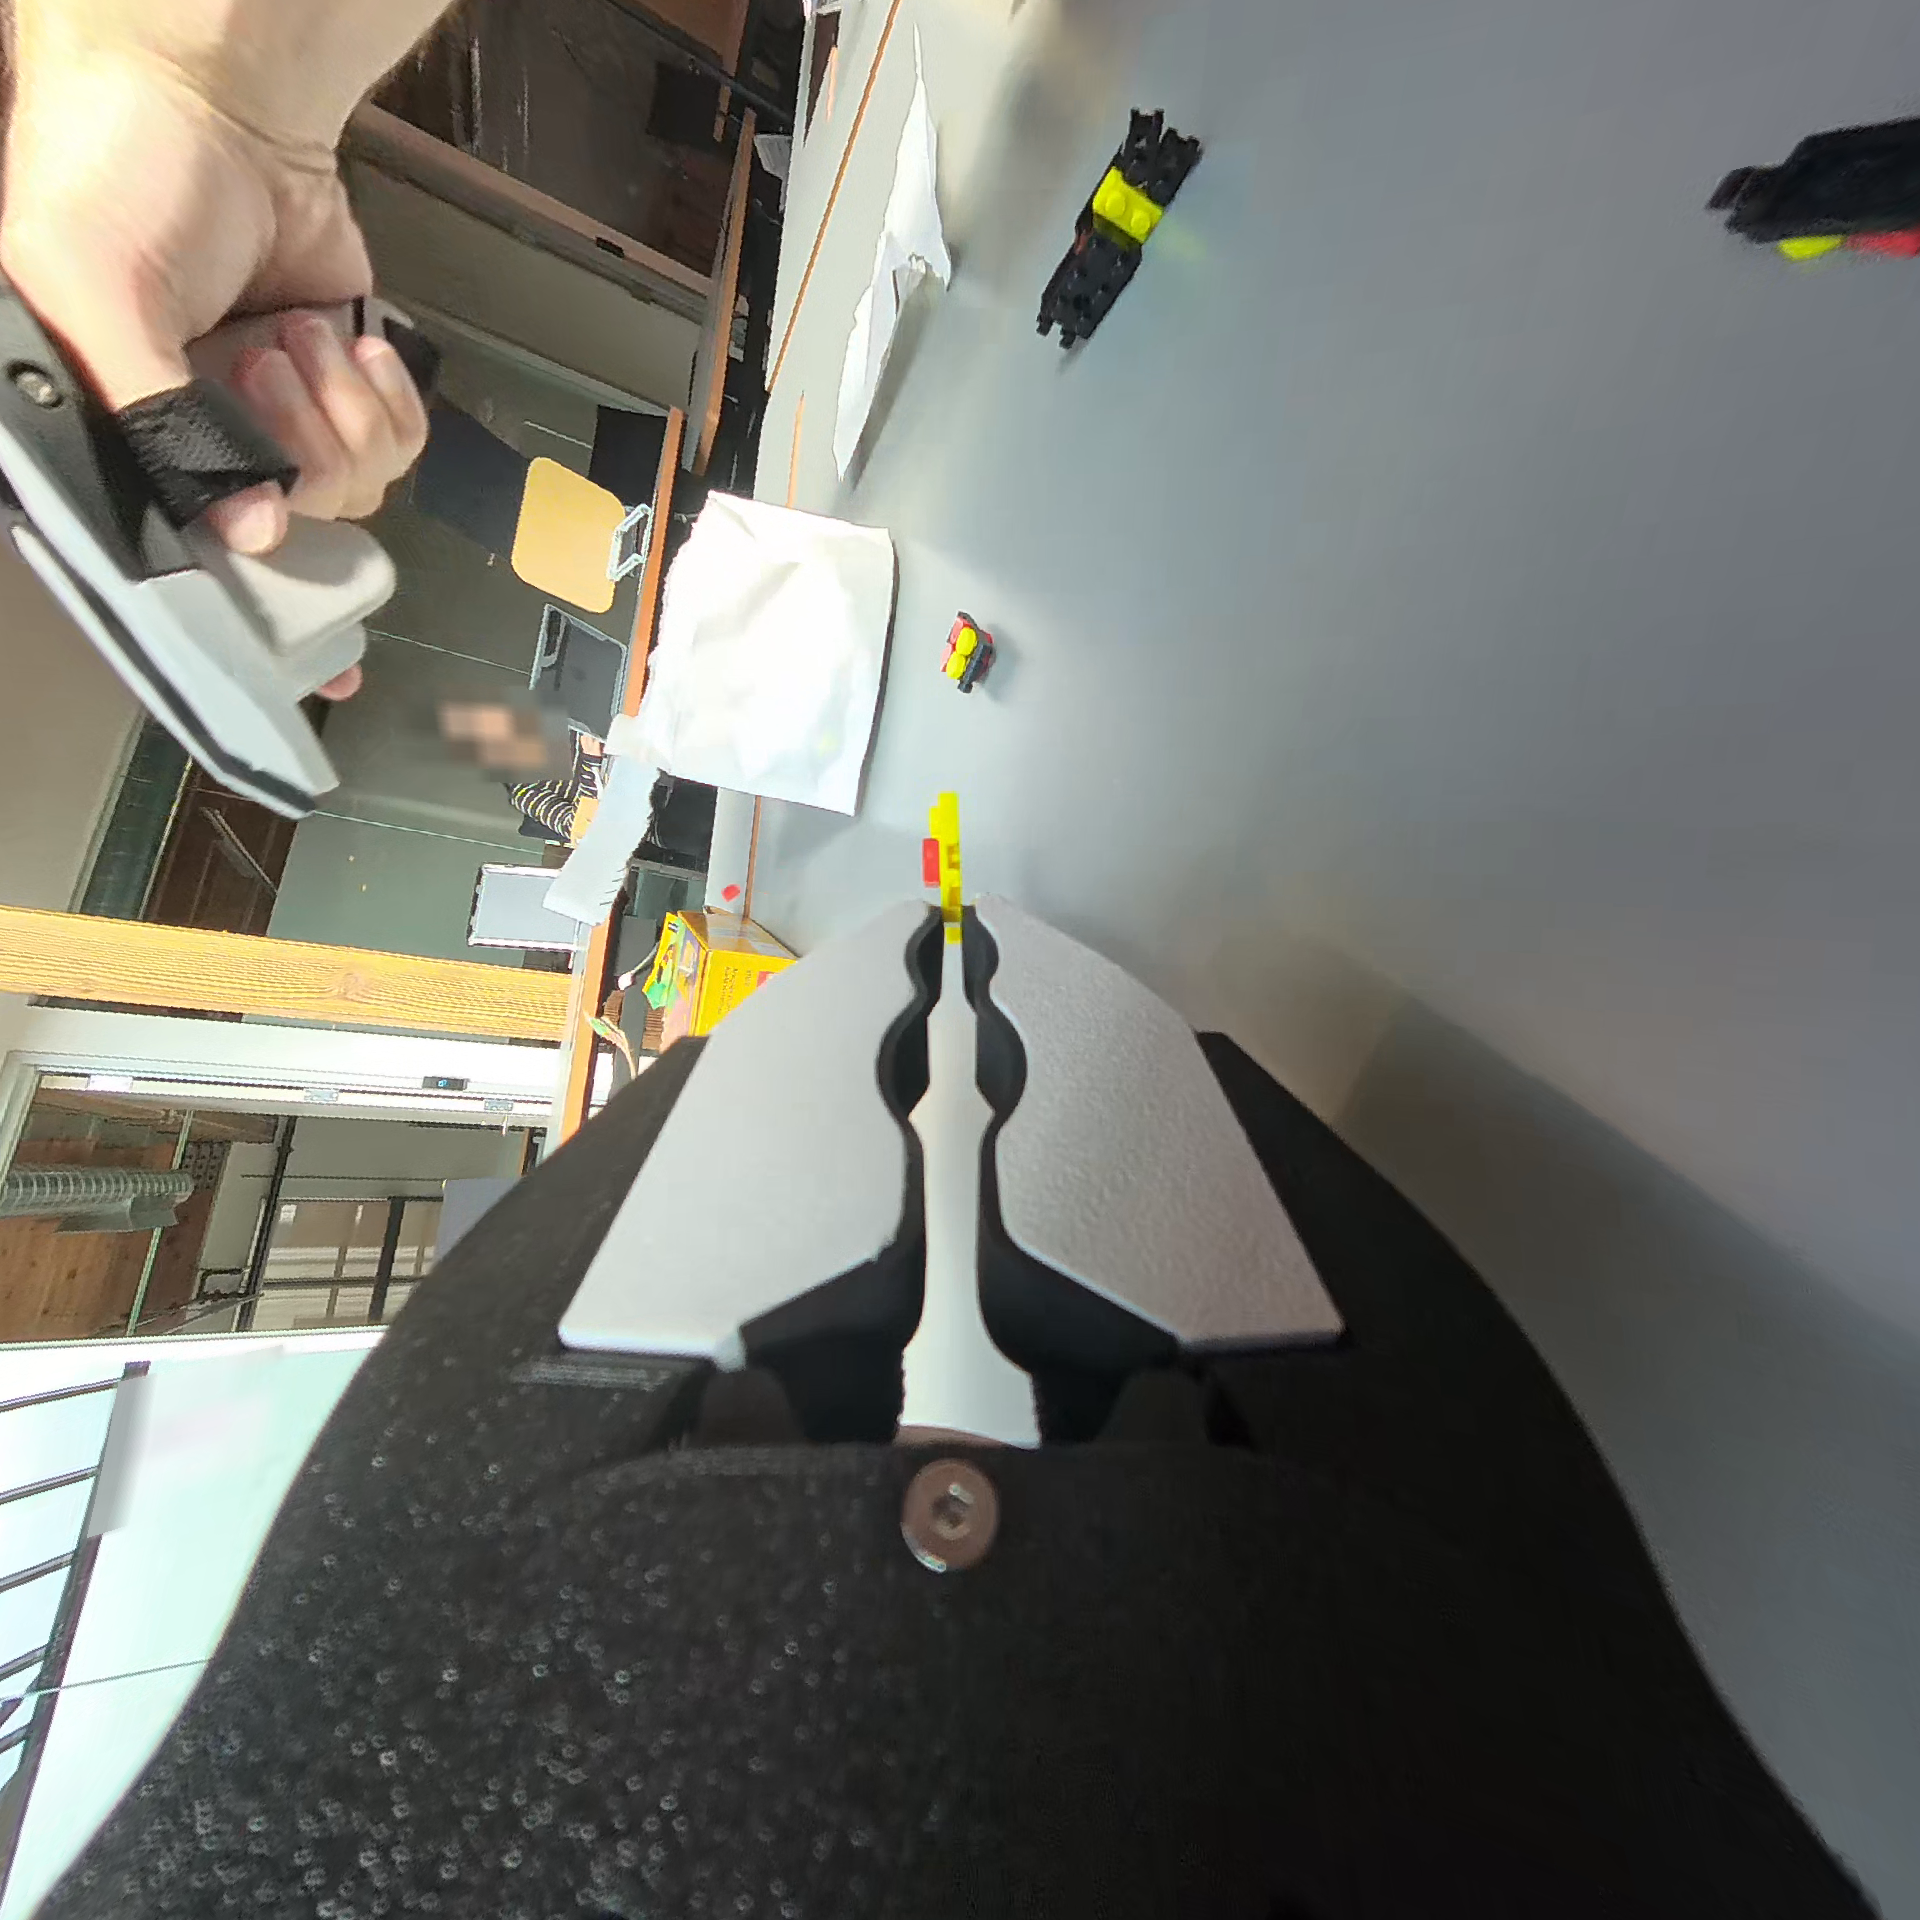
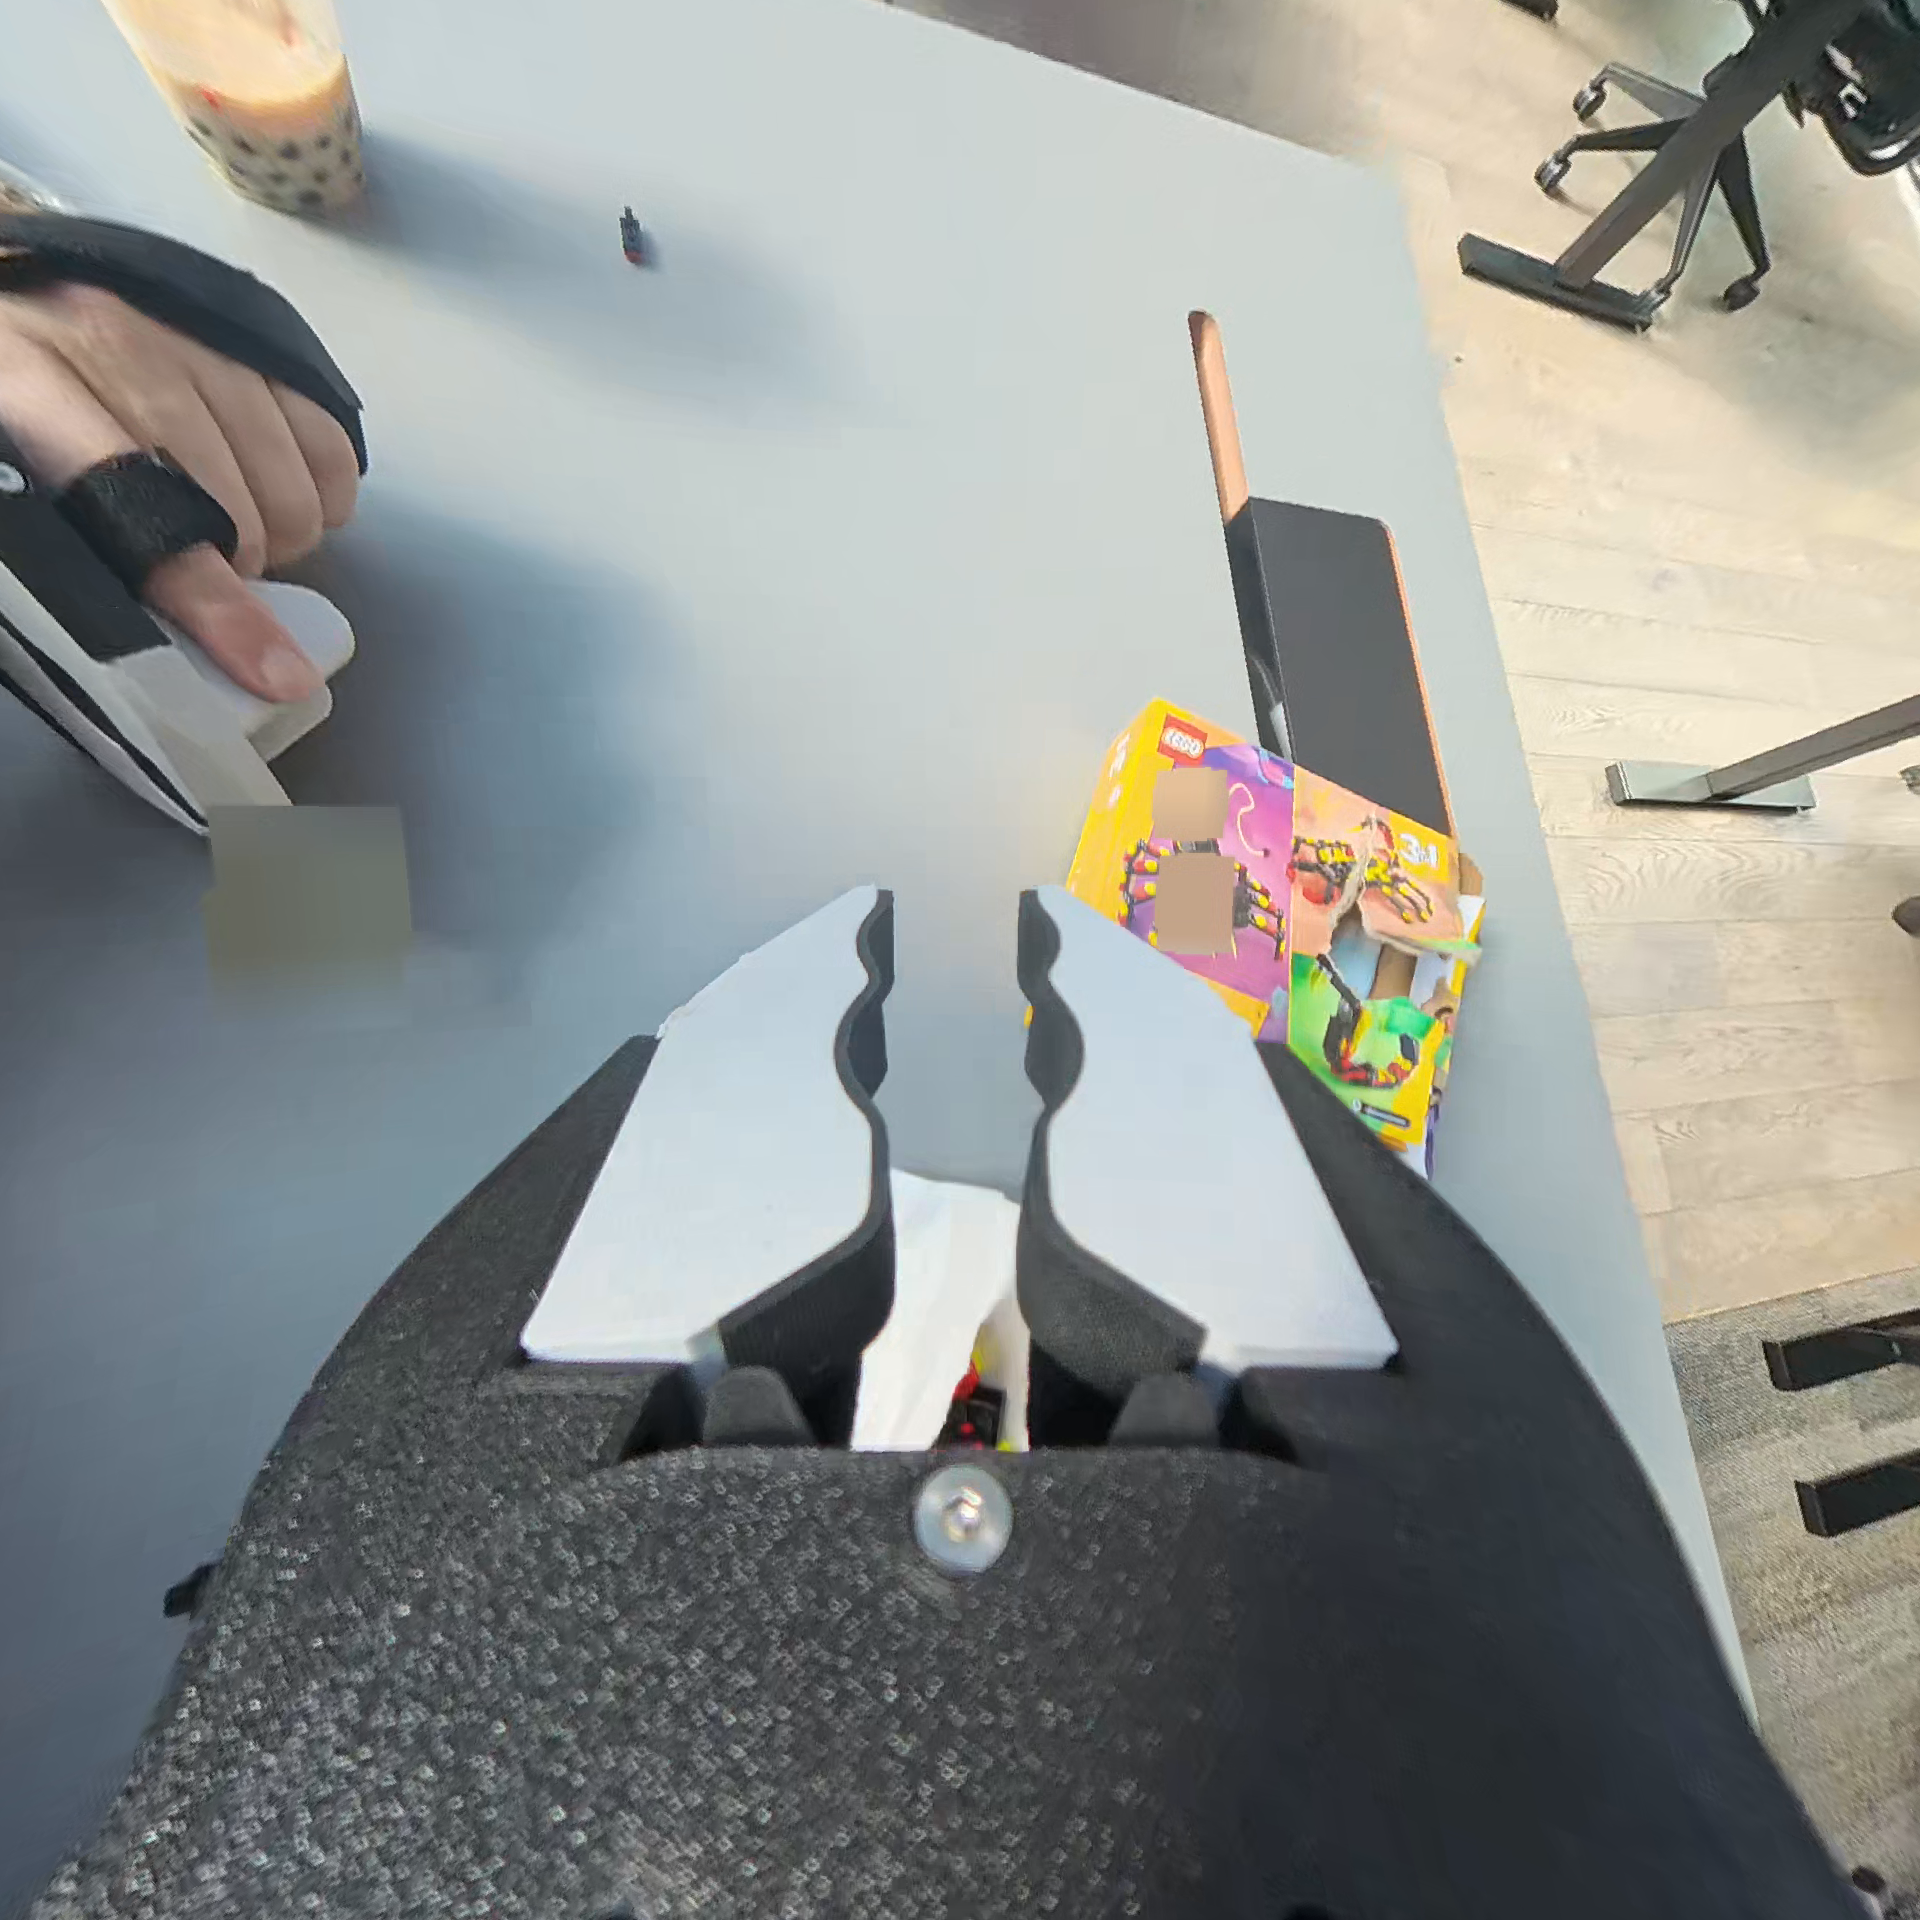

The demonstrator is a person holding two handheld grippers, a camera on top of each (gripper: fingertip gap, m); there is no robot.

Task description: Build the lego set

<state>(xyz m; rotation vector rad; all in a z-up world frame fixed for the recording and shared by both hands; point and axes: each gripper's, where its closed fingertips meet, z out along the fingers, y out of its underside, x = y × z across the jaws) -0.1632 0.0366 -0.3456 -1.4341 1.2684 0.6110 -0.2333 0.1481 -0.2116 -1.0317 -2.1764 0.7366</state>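
My left gripper (image 1: 951,914) is shut on a thin yellow piece with a small red part (image 1: 943,847), held edge-on above the grey table (image 1: 1455,623). Beyond it on the table lie a small red, yellow and black assembly (image 1: 968,649), a longer black assembly with a yellow brick (image 1: 1122,229), and a blurred black, yellow and red assembly (image 1: 1829,203) at the right edge. My right gripper (image 2: 956,914) is open and empty above the table, beside the yellow set box (image 2: 1299,935). A tiny dark piece (image 2: 631,234) lies far off.
White paper bags (image 1: 774,649) and another white sheet (image 1: 894,281) lie near the table edge. A bubble tea cup (image 2: 260,104) stands at the far corner. A hand holds the other gripper (image 2: 156,623) at left. Office chairs (image 2: 1714,135) stand on the floor at right. Tip to tip, the grippers are about 20 cm apart. My left gripper is the nearer one to the bubble tea cup (image 2: 260,104): about 30 cm, against 40 cm.
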